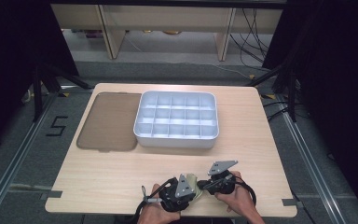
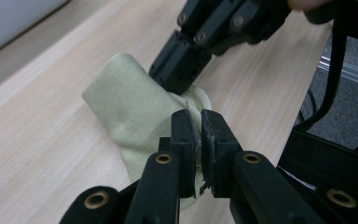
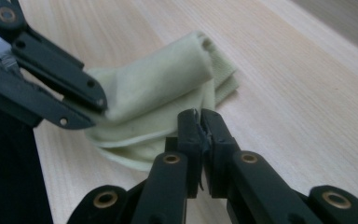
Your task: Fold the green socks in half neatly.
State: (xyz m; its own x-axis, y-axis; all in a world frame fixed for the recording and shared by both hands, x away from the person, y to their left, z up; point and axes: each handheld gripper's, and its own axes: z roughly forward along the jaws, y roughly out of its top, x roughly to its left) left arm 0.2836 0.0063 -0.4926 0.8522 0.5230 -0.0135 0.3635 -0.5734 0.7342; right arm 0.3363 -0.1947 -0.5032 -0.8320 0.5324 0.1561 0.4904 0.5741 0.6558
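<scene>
Pale yellow-green folded cloth (image 2: pixel 135 112) lies on bench (image 1: pixel 102 177), pinched between both sets of jaws: left gripper (image 2: pixel 200 122) and right gripper (image 3: pixel 199 120) clamped on opposite edges. Folding step, likely; next needs coordinated lift.

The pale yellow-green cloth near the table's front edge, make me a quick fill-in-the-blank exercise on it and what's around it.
1. Both hand-held grippers, left and right, are shut on the pale cloth, which lies on the ____ table.
2. The white tray is divided into many small ____.
3. The flat brown lid lies to the tray's ____ in the high view.

Missing words: wooden; compartments; left
</scene>
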